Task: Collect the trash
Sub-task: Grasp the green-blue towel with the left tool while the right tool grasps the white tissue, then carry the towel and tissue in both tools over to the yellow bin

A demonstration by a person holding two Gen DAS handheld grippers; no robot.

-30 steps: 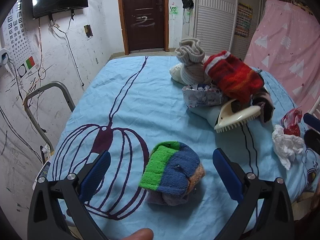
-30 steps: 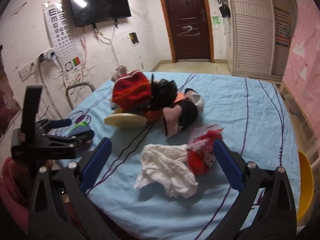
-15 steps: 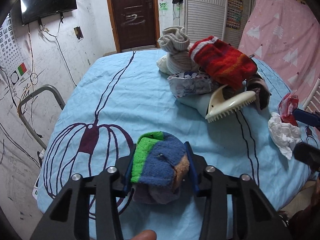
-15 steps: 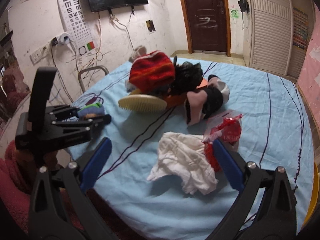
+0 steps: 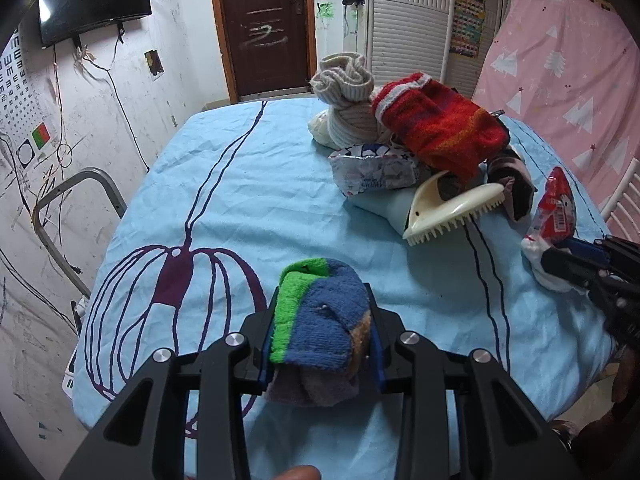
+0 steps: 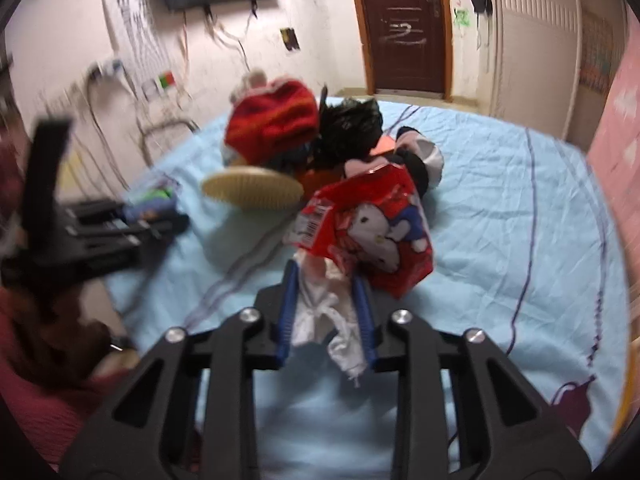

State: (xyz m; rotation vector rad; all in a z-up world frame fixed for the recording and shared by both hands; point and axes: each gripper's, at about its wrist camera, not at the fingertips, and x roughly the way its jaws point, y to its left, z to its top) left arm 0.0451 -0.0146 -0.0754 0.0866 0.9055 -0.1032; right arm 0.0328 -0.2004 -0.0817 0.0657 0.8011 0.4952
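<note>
Left wrist view: our left gripper (image 5: 322,334) has its pads pressed on the sock bundle (image 5: 320,328), green cuff and blue body squeezed between them, jaws closing the last bit. The bundle sits near the front edge of the bed (image 5: 224,184). The pile at the far right of the sheet holds a red sock (image 5: 436,132), a cream sock roll (image 5: 348,96), a crumpled wrapper (image 5: 374,170) and a cream brush (image 5: 456,210).

Right wrist view: blurred. Our right gripper (image 6: 326,308) is closing on the white tissue (image 6: 324,308), which fills the gap between the blue pads. The red packet (image 6: 372,224) stands just above and beyond the tissue, touching it; whether the pads catch any of the packet we cannot tell.

Notes for doing this step well, as we judge it:
- Finish both squeezes before lifting. Soft things compress, so a grip that looks firm may slip.
- The tissue hangs loose below the pads. Lift straight up and slowly so the tail clears the sheet without snagging.
- If the red packet is only leaning on the tissue it will likely drop on the lift; plan a second pick for it.
- A sock bundle is hardly trash. We would weigh putting it aside and going for the crumpled wrapper.
- No bin shows in either view, so find it before carrying.
</note>
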